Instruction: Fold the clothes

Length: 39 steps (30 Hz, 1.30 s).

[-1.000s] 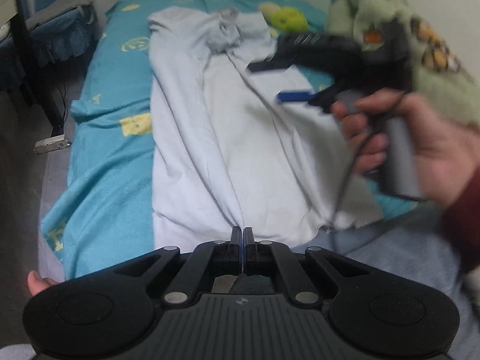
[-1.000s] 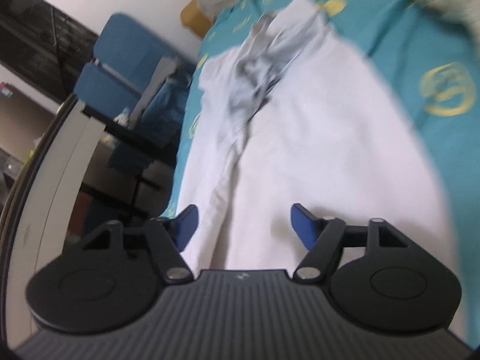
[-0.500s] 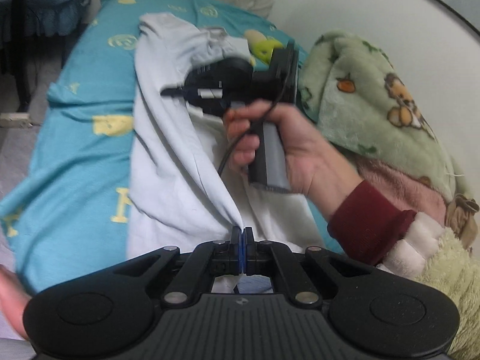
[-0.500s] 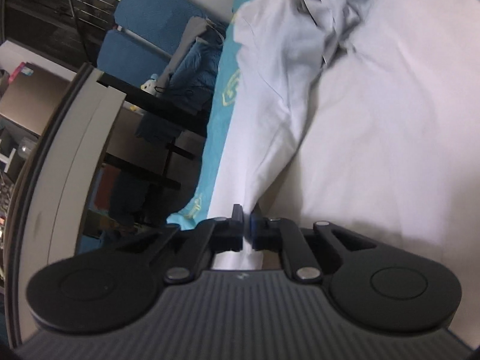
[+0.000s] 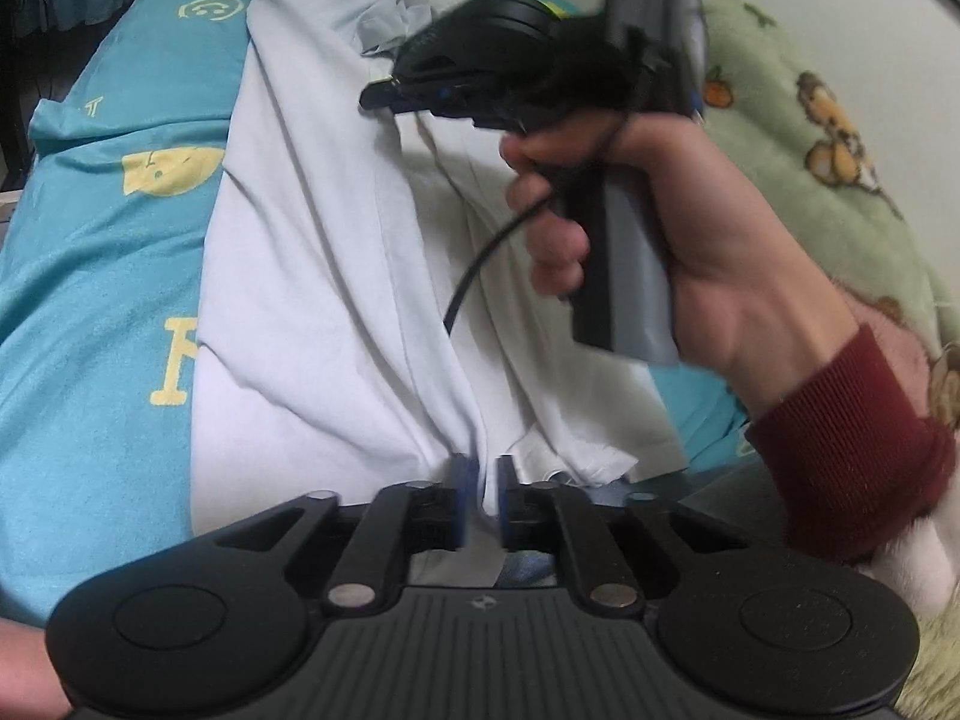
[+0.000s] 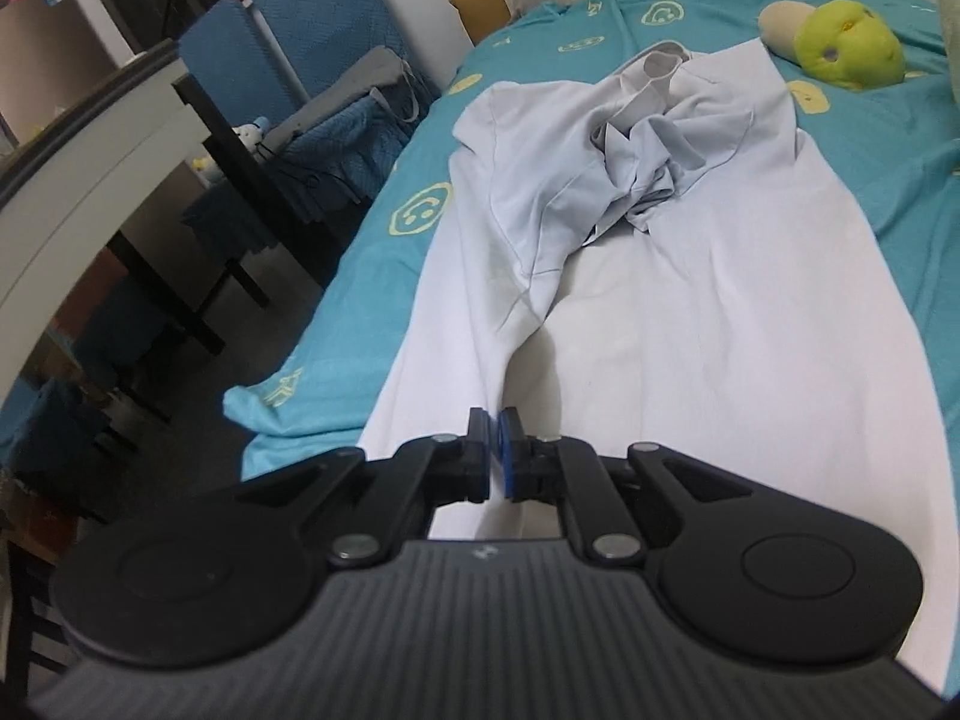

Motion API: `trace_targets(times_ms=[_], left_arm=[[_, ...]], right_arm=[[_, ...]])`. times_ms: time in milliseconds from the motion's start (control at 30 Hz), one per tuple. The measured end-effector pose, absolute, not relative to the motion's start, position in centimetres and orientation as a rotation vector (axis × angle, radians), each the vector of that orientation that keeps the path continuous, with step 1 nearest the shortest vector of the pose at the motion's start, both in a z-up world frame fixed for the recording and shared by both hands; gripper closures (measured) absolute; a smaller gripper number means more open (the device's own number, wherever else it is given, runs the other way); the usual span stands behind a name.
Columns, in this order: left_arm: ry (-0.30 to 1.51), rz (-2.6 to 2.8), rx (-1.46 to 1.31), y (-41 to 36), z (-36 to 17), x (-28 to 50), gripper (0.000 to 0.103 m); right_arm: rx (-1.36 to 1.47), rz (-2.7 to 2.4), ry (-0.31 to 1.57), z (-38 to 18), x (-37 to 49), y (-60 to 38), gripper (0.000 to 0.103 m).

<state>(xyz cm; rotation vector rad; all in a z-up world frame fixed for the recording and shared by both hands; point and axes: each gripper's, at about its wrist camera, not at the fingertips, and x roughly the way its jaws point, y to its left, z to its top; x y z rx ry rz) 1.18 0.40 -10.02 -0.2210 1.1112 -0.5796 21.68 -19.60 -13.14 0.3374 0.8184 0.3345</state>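
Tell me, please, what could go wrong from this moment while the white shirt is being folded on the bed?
1. The left gripper has just been opening, with a fold of the white shirt between its fingers; the cloth may slip out and the fold collapse.
2. The right gripper pinches only a thin ridge of shirt, so a pull might free it.
3. The sleeves bunched near the collar could get folded in as a lump.
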Motion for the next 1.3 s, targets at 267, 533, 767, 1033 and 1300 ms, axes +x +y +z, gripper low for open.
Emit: trace_targets(times_ms=[267, 533, 767, 1033, 1300], left_arm=[[0.955, -0.441, -0.407, 4.7, -9.0, 2.9, 0.020], [1.011, -0.177, -0.288, 4.9, -10.8, 5.2, 0.020], [1.162, -0.162, -0.275, 5.5, -12.9, 4.9, 0.021], [1.271, -0.209, -0.247, 4.3, -13.8, 4.0, 0.021], [1.296, -0.233, -0.185, 3.2, -13.6, 2.9, 0.050]], right_arm=[[0.334, 0.216, 0.809, -11.3, 16.1, -21.8, 0.028], [0.336, 0.010, 0.768, -9.5, 9.0, -25.1, 0.028], [0.450, -0.074, 0.759, -9.7, 7.5, -28.2, 0.028], [0.535, -0.116, 0.830, -11.9, 8.2, -29.5, 0.028], [0.666, -0.170, 0.947, -13.8, 8.0, -31.8, 0.028]])
